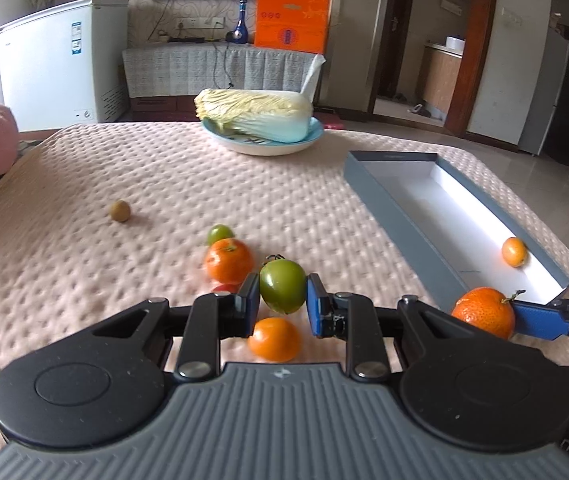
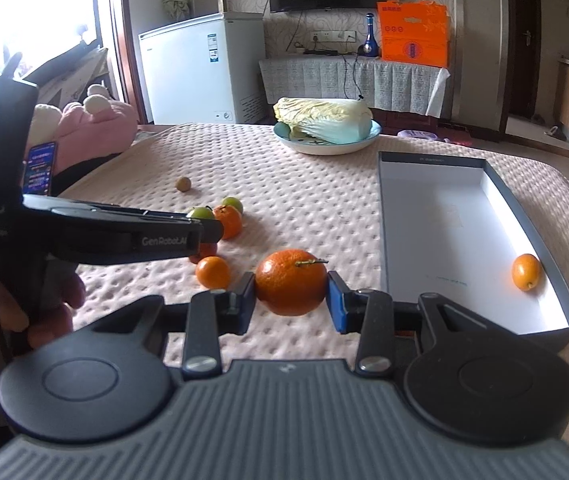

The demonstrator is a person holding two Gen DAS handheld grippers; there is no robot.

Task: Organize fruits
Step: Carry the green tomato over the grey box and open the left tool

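On the pink quilted tabletop (image 1: 124,168), L to R: left gripper (image 1: 283,294) clamps a round green tomato (image 1: 283,286); right gripper (image 2: 290,292) holds a stemmed orange mandarin (image 2: 290,282), just beside the grey open box's (image 2: 384,240) near-left edge; box floor mostly bare.

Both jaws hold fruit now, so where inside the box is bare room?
The grey box is almost bare: only a small orange fruit lies by its near right wall. The floor towards the far wall is free. The cluster near the tangerine is crowded.
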